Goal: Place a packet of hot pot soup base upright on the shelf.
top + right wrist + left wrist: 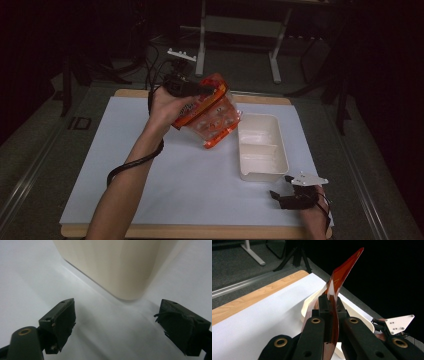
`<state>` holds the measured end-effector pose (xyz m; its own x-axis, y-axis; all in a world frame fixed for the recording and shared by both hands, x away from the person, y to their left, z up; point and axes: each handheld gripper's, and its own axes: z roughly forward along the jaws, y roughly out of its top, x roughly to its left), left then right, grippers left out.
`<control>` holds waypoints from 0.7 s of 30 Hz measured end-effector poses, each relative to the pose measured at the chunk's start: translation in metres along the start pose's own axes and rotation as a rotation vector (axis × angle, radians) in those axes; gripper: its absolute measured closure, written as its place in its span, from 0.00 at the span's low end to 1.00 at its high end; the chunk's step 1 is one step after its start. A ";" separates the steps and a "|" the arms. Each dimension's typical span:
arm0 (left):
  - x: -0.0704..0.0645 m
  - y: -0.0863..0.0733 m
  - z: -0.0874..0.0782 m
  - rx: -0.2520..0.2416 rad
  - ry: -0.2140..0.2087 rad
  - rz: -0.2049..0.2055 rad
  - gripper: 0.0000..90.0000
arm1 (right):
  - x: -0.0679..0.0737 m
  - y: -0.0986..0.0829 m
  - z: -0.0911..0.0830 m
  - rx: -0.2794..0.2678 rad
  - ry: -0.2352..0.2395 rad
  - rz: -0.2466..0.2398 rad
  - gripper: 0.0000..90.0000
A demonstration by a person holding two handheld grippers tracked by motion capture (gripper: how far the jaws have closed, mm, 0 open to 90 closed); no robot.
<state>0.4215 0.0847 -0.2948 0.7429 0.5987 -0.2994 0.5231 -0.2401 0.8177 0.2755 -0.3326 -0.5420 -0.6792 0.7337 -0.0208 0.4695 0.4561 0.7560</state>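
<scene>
- The left gripper (pixel 207 90) is up in the air over the far part of the bench (pixel 175 231).
- Its two black jaws are pressed tight on the edge of an orange bag (pixel 210 112).
- In the left gripper view the thin orange edge of the bag (pixel 337 285) stands up between the jaws.
- The bag is see-through in the middle, with round pale things inside. I cannot tell what they are.
- The bag hangs tilted in the air, just beside the far left corner of the white tray (pixel 280 145).
- The tray sits on a big white sheet (pixel 150 190) that covers the bench.
- The tray has a low wall inside that splits it into two parts.
- The right gripper (pixel 281 189) is low, near the front right corner of the sheet, just in front of the tray.
- In the right gripper view its jaws are wide apart and hold nothing.
- The near wall of the tray (pixel 112 267) is just ahead of those jaws, not touching them.
- A grey three-cornered plate (pixel 310 179) sits on top of the right gripper.
- A black cable (pixel 130 165) runs along the left arm.
</scene>
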 end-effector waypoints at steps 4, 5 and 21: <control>-0.001 0.003 0.002 -0.003 0.000 -0.002 1.00 | 0.000 0.000 0.000 0.001 0.001 0.001 0.16; -0.002 0.004 0.003 -0.004 -0.003 -0.003 1.00 | 0.000 0.000 0.000 0.001 0.001 0.000 0.16; -0.007 0.016 0.011 -0.002 0.004 0.000 1.00 | 0.000 0.000 0.000 0.000 0.002 0.000 0.16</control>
<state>0.4290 0.0684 -0.2844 0.7409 0.6019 -0.2977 0.5224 -0.2380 0.8188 0.2755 -0.3328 -0.5419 -0.6804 0.7326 -0.0198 0.4696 0.4565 0.7557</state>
